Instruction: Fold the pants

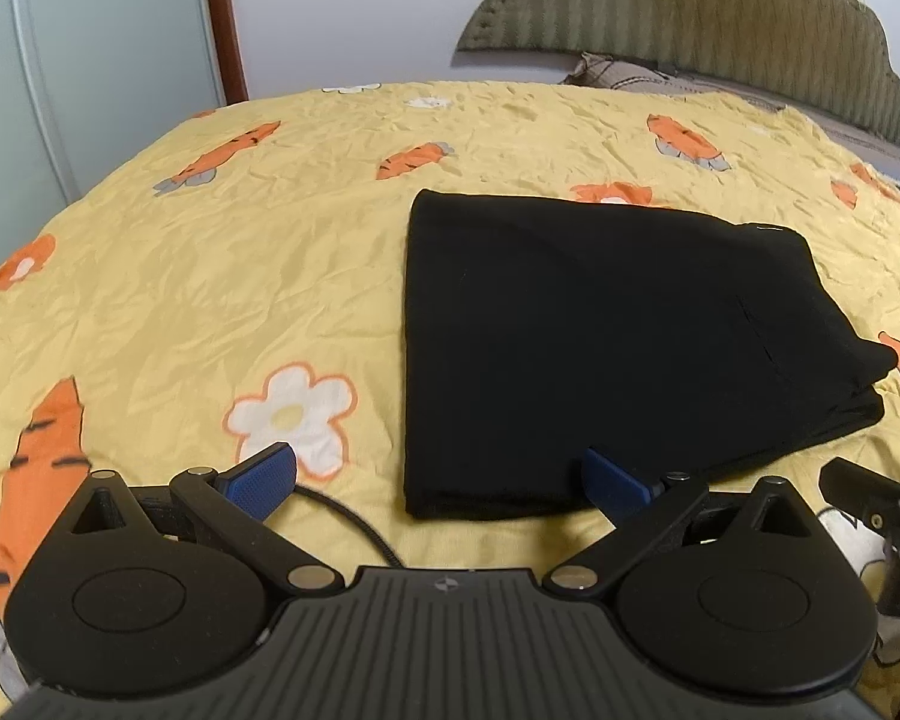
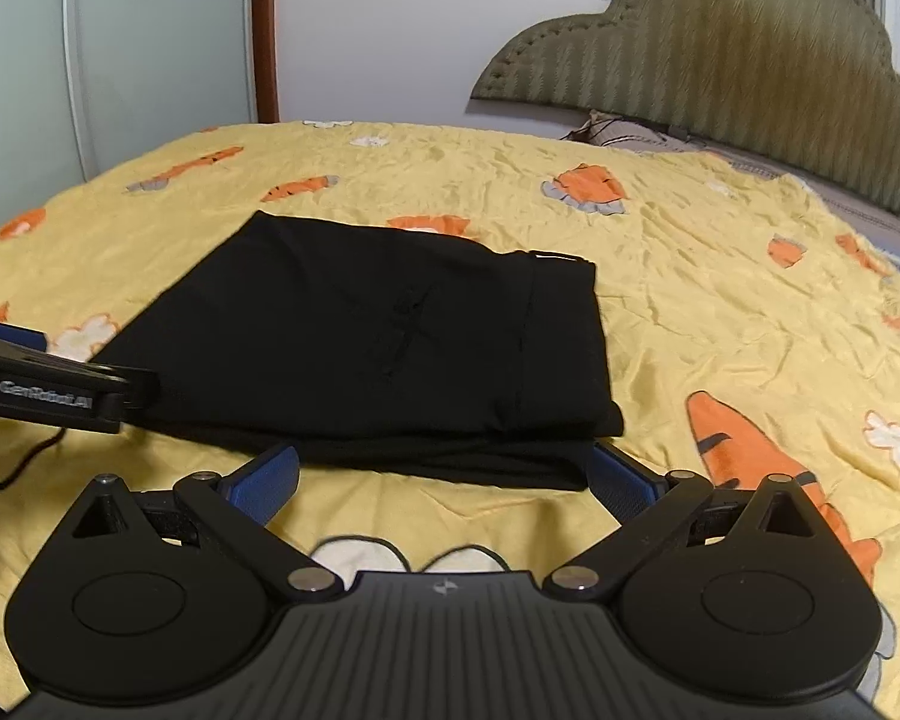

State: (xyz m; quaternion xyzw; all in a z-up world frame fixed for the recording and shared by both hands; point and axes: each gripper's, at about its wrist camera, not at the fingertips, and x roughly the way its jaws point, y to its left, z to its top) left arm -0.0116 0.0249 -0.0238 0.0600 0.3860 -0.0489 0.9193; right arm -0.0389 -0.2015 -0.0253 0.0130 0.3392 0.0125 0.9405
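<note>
Pants [image 1: 600,348] folded into a compact stack on bed [image 1: 210,270], at 12 to 1 o'clock from left tool [image 1: 438,480], 12 o'clock from right tool [image 2: 444,474]. Both spread, empty, near edge just ahead.

Soft, even indoor light leaves the yellow bedspread [image 1: 210,252] bright, with only faint shadows. The black pants [image 2: 360,336] are so dark that their folds barely show. Both views bow strongly at the edges with dark corners, and the headboard [image 2: 720,60] looks slightly blurred.
</note>
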